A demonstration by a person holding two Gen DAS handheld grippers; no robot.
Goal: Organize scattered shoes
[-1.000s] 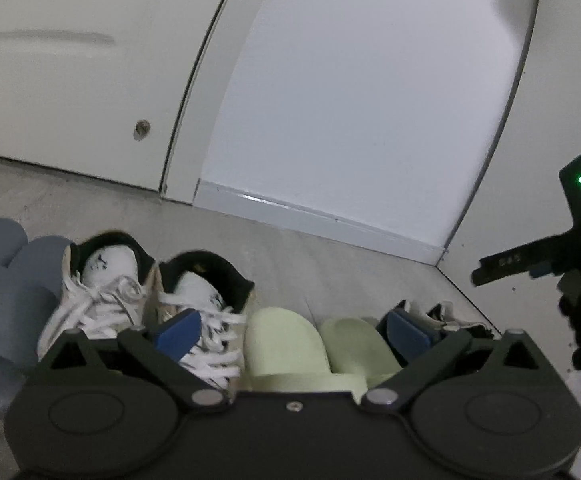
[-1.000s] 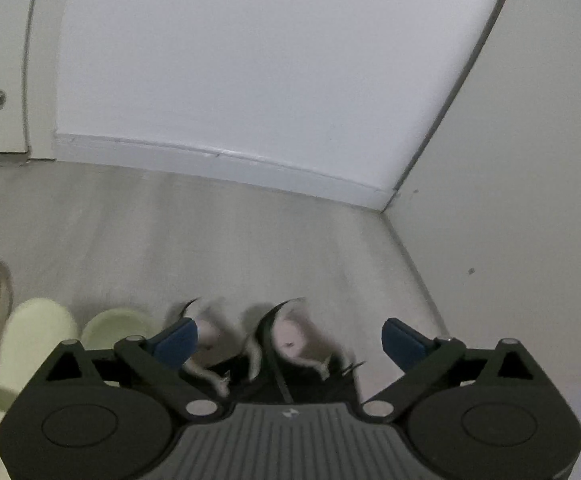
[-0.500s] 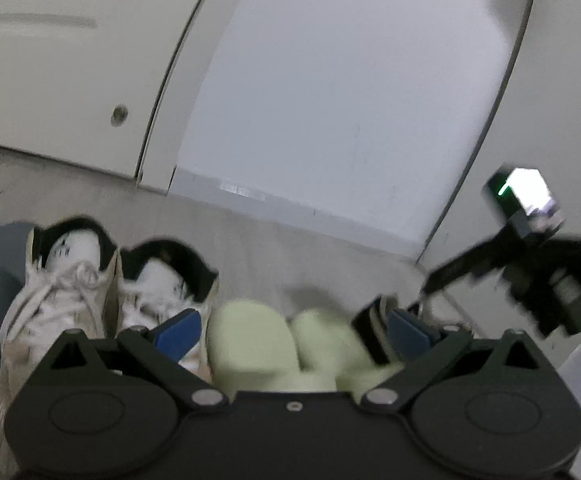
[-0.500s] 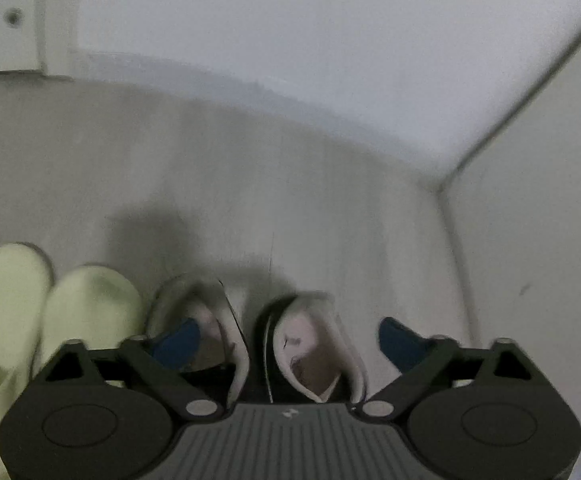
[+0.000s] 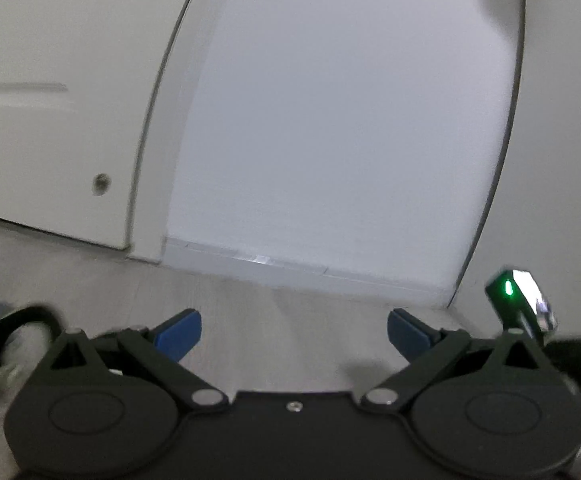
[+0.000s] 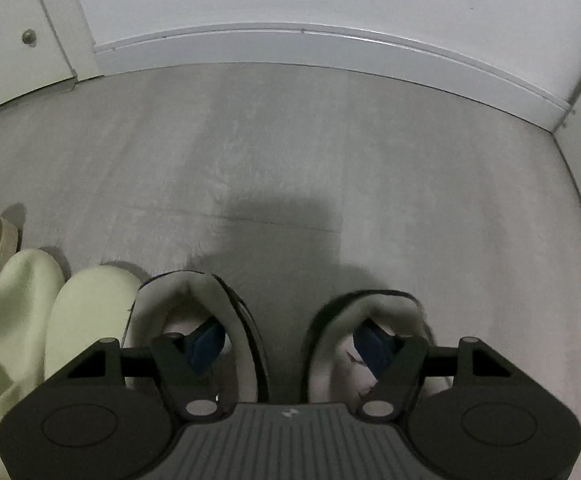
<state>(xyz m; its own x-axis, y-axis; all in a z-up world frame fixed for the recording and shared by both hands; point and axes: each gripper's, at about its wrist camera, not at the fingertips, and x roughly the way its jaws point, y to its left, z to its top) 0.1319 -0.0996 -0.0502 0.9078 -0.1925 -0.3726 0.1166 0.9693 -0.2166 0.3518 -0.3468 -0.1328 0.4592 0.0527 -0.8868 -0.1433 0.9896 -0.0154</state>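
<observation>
Grippers both stood wide. Right gripper (image 6: 288, 340) hung low over 2 white fur-lined shoes, jaws spread, 1 blue pad (image 6: 206, 340) dipped inside the left shoe (image 6: 194, 312) at 7 o'clock, the other inside the right shoe (image 6: 374, 316) at 5 o'clock; whether either pad touched lining, I could not tell. Pale green slippers (image 6: 50, 320) sat just beside them at 8 o'clock, toes toward the baseboard (image 6: 330, 48). Left gripper (image 5: 292, 332) was spread wide over bare grey floor (image 5: 290, 344), holding nothing. At its 8 o'clock, a blurred white laced sneaker (image 5: 14, 344); at 3 o'clock, a green light (image 5: 508, 289) glowed on a dark device.
</observation>
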